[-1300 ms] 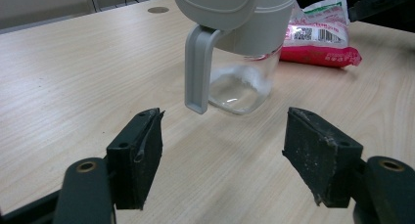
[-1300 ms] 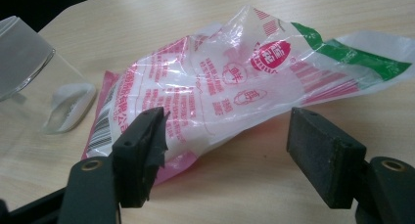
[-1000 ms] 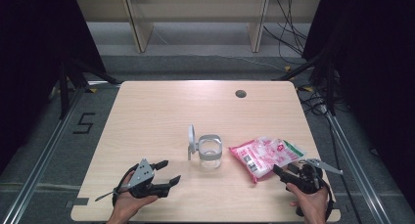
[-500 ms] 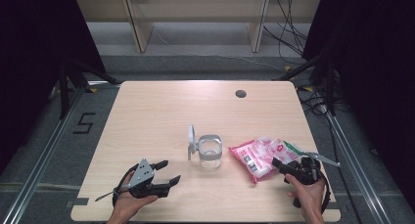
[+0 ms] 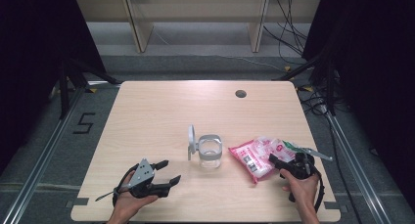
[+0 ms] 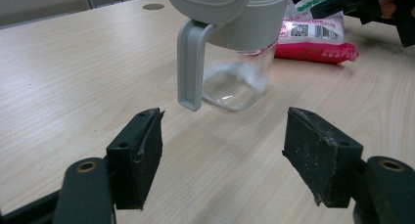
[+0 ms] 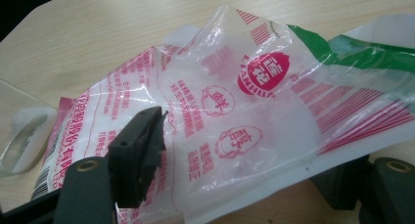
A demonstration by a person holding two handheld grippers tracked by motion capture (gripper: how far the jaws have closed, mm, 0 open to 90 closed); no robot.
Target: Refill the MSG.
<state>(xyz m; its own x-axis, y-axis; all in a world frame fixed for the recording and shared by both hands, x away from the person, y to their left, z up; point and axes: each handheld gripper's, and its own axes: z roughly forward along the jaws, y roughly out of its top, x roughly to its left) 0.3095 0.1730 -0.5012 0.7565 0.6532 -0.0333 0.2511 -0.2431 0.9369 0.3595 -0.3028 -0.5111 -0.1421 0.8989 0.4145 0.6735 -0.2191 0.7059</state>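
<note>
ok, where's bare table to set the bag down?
Free: the whole far half behind the jar up to the cable hole, plus the left side above the left gripper. Crowded: near edge between jar, bag and right gripper.

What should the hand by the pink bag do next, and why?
Probably close the right hand-held gripper on the pink bag. Its jaws stand open with the bag's loose edge already between them, and the open jar waits beside it.
</note>
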